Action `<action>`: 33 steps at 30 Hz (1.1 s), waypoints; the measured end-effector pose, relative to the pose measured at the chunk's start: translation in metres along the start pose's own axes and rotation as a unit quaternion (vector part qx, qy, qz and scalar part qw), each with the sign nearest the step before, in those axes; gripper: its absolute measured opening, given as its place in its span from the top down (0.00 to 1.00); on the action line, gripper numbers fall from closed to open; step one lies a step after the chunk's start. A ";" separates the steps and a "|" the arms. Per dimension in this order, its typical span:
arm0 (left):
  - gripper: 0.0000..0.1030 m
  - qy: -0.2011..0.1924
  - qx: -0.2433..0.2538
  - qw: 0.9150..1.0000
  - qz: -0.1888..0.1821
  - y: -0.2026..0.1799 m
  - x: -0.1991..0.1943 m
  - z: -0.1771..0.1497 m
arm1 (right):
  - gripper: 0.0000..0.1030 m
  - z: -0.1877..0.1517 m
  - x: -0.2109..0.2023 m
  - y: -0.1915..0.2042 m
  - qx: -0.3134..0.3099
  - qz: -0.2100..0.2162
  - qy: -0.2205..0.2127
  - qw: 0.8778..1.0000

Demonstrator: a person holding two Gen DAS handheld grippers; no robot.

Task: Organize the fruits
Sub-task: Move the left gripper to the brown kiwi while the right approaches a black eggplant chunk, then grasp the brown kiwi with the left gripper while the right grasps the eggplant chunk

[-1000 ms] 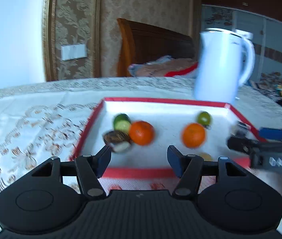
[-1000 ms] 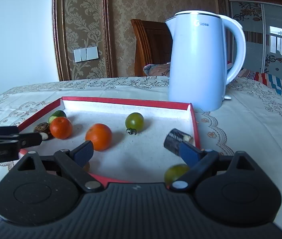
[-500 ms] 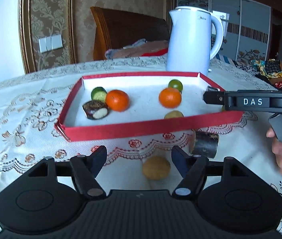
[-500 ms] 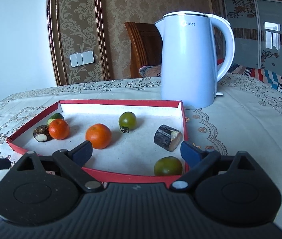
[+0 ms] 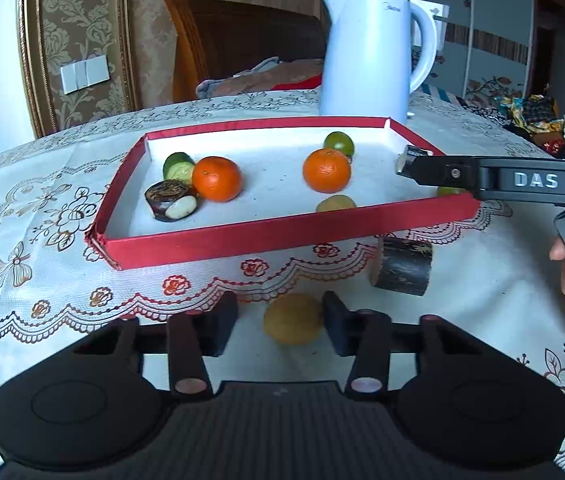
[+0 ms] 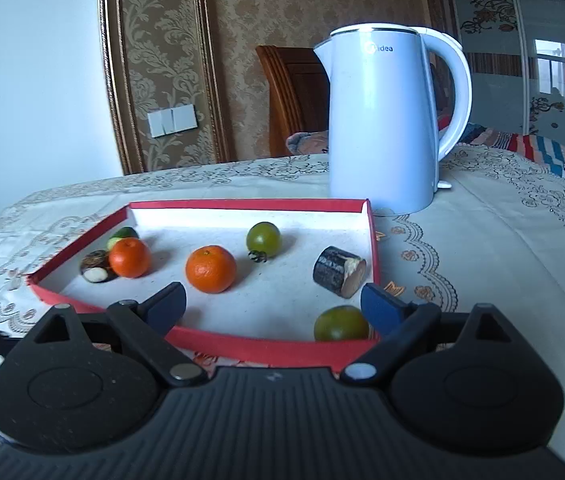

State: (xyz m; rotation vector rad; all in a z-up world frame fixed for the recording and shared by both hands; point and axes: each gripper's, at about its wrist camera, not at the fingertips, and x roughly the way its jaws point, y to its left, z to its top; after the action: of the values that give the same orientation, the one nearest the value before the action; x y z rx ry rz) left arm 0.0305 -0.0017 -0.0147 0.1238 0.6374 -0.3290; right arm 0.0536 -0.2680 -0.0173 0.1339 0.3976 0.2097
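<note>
Left gripper (image 5: 280, 322) jaws have just been closing around the yellow fruit (image 5: 293, 319), left pad short of it; fruit may roll toward 6 o'clock. Right gripper (image 6: 272, 306) jaws apart, empty.

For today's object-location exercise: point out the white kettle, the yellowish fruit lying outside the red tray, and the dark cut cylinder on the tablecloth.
white kettle (image 6: 378, 128), right wrist view, middle of its body.
yellowish fruit (image 5: 292, 318), left wrist view, its top surface.
dark cut cylinder (image 5: 402, 266), left wrist view, its curved bark side.
</note>
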 end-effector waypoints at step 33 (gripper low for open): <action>0.71 -0.002 -0.041 0.997 0.059 0.016 0.002 0.003 | 0.45 -0.021 0.013 0.050 -0.115 0.102 0.100 0.983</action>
State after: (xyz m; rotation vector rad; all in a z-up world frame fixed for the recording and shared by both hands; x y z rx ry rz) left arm 0.0394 0.0120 -0.0128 0.0821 0.6353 -0.1891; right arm 0.0485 -0.2148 -0.0326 -0.0751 0.5563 0.4722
